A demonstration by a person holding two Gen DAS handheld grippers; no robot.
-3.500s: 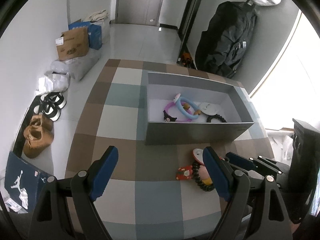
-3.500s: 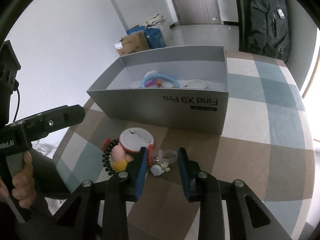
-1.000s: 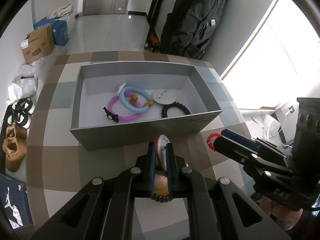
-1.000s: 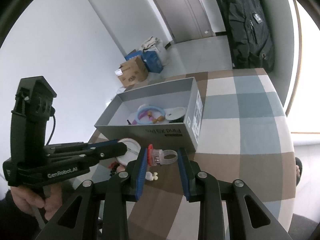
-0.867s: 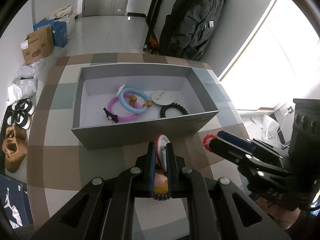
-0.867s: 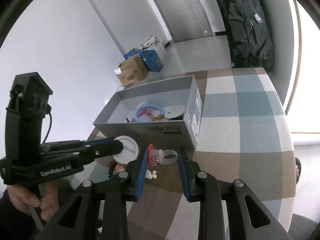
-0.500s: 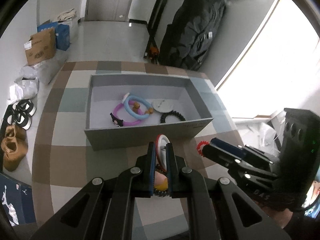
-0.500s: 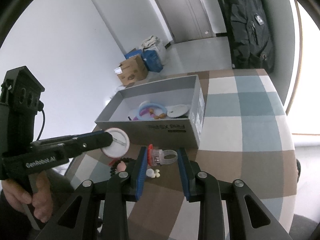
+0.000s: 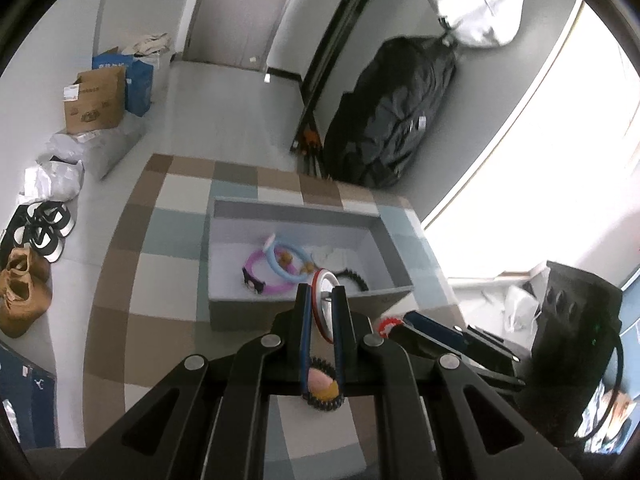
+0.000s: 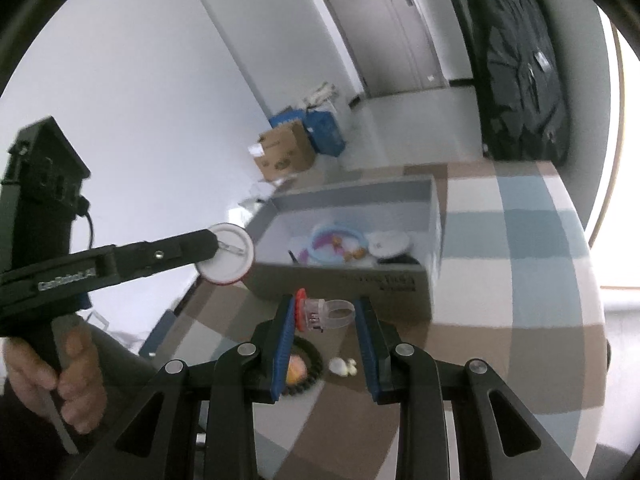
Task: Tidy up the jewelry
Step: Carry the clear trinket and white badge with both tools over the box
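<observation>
Red-rimmed white badge (image 10: 227,253) pinched edge-on in our left gripper (image 9: 322,300), lifted near the grey box (image 9: 304,312); our right gripper (image 10: 325,314) clamps a clear ring (image 10: 328,314) over the checked table (image 10: 520,280) in front of the box

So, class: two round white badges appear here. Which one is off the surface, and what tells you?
The red-rimmed badge, pinched in the left hand-held gripper above the table. The other white badge lies flat inside the grey box.
</observation>
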